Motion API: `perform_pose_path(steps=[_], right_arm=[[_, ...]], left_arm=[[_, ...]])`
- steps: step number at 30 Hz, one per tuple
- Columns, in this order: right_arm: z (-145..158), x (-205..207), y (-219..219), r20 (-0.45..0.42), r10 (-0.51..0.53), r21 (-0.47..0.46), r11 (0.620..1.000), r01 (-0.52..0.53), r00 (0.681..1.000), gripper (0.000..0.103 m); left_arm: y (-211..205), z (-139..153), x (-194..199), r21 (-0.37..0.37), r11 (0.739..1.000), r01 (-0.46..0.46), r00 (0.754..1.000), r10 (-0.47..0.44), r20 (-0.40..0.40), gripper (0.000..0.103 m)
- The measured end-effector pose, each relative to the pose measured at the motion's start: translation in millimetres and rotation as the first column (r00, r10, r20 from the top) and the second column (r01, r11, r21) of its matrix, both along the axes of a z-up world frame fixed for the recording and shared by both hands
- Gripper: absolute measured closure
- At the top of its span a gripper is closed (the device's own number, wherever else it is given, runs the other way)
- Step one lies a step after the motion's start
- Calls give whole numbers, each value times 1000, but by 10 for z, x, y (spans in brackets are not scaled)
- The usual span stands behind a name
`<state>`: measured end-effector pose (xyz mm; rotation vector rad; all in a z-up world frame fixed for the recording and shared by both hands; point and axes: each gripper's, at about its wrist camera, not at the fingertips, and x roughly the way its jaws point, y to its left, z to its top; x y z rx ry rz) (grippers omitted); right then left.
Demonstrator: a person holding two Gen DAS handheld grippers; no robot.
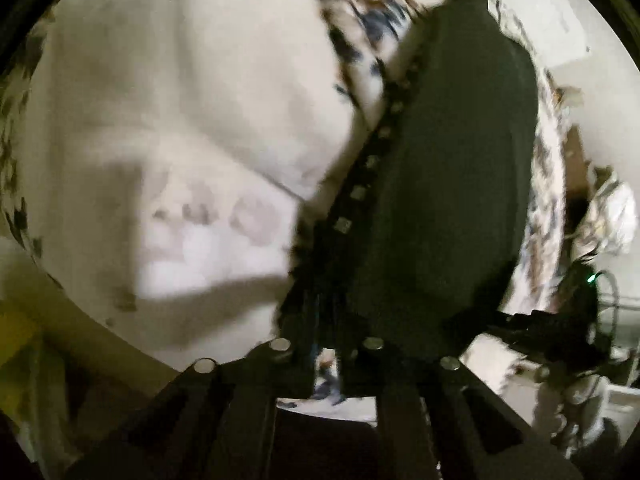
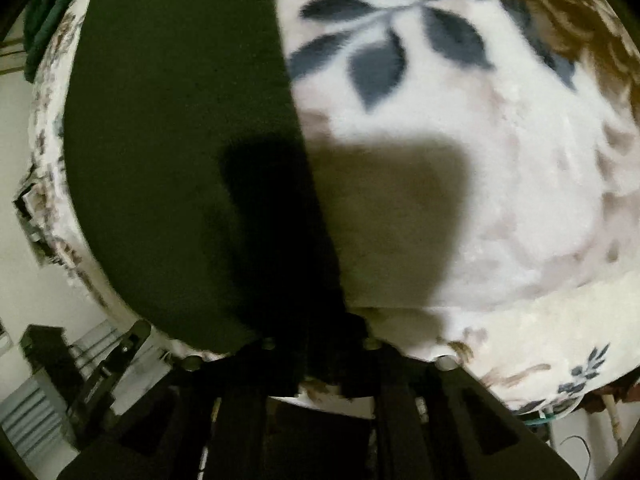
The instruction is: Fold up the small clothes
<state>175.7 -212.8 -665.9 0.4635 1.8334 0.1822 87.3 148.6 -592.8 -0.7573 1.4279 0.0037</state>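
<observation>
In the left wrist view, the left gripper [image 1: 326,360] points steeply down at a dark green cloth [image 1: 452,184] that lies on a white blanket [image 1: 180,100] printed with blue and brown leaves. The cloth stretches up and away from the fingers, to the right of the gripper's line. Its near corner runs down between the two fingers, whose jaws stand almost closed; blur hides whether the pads actually pinch it. The other gripper shows to the lower right, at the cloth's far edge.

In the right wrist view, the right gripper [image 2: 320,364] hangs over the same cloth's straight edge. The cloth [image 2: 180,120] spreads ahead and to the left, the blanket [image 2: 500,180] to the right. The fingertips lie in deep shadow, so their grip cannot be told.
</observation>
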Motion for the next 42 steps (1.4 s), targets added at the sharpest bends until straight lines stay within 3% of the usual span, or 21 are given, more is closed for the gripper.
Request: perform_pose_path(steps=[1,3,6,9,11,18,20,21,22,25,30,35,42], right_arm=[[11,-17,-64,0,-14,22,1000,14,1000,54],[-13,-84,-131,-1,-40,61,997,40,999,41],[-173,-174,-178,-13,-75,122,990,76,997,41],[-290,-224,-212,-5,-102,157,982,101,995,41],[-289,-236,-211,22,-114,191,976,108,993,35],[-332,-287,-159,63,-145,252,960,125,987,35],[-342,-263,-141,78,-150,241,962,128,986,38],[-336,-259,-121,88,-154,229,965,130,984,46],[-340,-261,-106,88,-155,217,967,133,984,63],[-378,-267,-170,74,-194,237,956,172,978,86],[-211,-342,-277,67,-220,264,945,195,973,90],[32,-305,-326,63,-224,347,918,190,972,90],[662,26,-279,111,-296,481,851,210,949,90]], left_arm=[[67,-2,-42,-24,1000,-6,1000,6,12,73],[142,-48,-38,-73,997,-14,999,17,37,51],[101,-124,122,-112,994,15,997,-6,80,51],[-62,-262,297,-95,990,105,992,-98,79,51],[-172,-346,398,-84,986,146,987,-140,73,51],[-312,-272,428,-65,978,198,975,-190,120,53],[-379,-279,483,-66,979,195,975,-186,120,56],[-392,-276,492,-65,979,195,975,-186,119,77],[-376,-263,486,-69,979,193,976,-185,116,93],[-364,-222,468,-74,981,179,979,-170,111,94],[-275,-34,367,-112,980,166,981,-152,123,95],[-299,192,570,-145,969,200,971,-176,159,95],[-318,859,1054,-223,957,184,954,-119,276,95]])
